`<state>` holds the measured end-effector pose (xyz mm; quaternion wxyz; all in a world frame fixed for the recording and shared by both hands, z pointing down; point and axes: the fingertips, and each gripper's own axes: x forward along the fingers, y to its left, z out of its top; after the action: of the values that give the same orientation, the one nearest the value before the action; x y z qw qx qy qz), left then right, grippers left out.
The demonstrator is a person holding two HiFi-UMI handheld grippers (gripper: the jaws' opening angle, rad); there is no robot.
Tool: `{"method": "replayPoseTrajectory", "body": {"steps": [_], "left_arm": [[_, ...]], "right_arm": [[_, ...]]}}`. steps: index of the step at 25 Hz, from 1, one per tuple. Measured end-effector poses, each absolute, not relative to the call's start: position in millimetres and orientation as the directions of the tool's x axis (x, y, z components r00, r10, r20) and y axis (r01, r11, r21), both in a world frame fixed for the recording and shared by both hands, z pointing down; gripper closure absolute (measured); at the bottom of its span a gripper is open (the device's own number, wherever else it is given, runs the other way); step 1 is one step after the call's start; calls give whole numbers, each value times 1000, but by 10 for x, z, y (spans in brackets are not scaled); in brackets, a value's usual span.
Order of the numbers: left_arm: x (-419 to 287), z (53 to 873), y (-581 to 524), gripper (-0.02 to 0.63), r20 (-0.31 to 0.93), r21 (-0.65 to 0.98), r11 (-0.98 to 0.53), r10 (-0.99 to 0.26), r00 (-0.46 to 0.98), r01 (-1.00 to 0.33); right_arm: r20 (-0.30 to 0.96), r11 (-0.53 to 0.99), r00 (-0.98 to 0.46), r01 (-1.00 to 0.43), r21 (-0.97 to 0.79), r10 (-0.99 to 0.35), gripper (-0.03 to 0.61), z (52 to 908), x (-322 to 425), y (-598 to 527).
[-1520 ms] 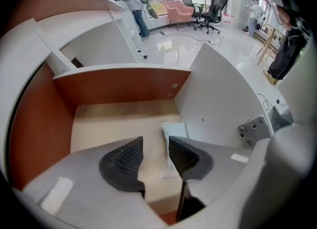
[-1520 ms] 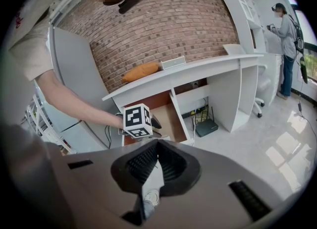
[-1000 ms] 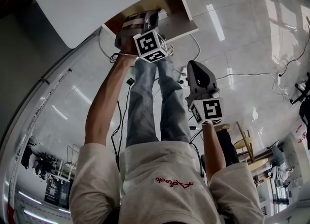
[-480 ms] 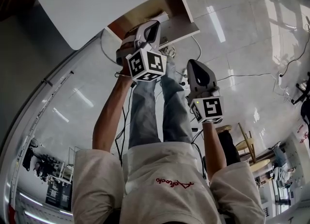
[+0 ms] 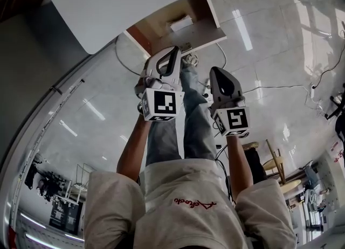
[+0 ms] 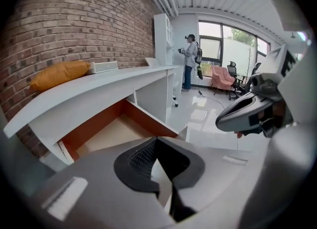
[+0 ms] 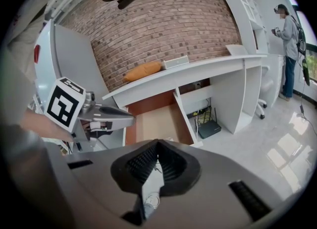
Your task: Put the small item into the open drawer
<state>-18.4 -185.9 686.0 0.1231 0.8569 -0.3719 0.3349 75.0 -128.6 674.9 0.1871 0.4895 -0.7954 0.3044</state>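
Left gripper has lifted clear of the open orange-walled wooden drawer, jaws closed and empty. Small flat white box sits inside. Right gripper is closed too.

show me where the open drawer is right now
Top centre of the head view: the open drawer is pulled out from under the white desk, just beyond the left gripper.

The open drawer stands pulled out from under the white desk. It has reddish-brown inner walls, a pale tan wooden floor and a white front panel. A small white rectangular item lies flat on the drawer's floor, close to the front panel.
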Motion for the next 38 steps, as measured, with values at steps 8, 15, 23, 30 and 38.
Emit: {"method": "replayPoseTrajectory", "body": {"steps": [8,15,23,30,38], "left_arm": [[-387,6777,-1490,604,666,78,-610,-556,497,-788],[-526,6591,-1316,604,661,127,-550,-574,484,-825],[-587,6316,-1354,604,629,127,-518,-618,472,-846],[-598,5932,-1512,604,581,100,-516,-664,471,-851],[-607,5271,-1867,604,481,45,-514,-741,470,-857]], "right_arm": [[589,348,-456,-890,-295,-667,566,6777,669,-1317],[584,352,-462,-887,-300,-667,566,6710,586,-1275],[549,374,-465,-885,-277,-695,566,6433,539,-1353],[501,393,-461,-887,-242,-732,566,6020,552,-1520],[411,436,-465,-884,-169,-784,566,5379,537,-1854]]}}
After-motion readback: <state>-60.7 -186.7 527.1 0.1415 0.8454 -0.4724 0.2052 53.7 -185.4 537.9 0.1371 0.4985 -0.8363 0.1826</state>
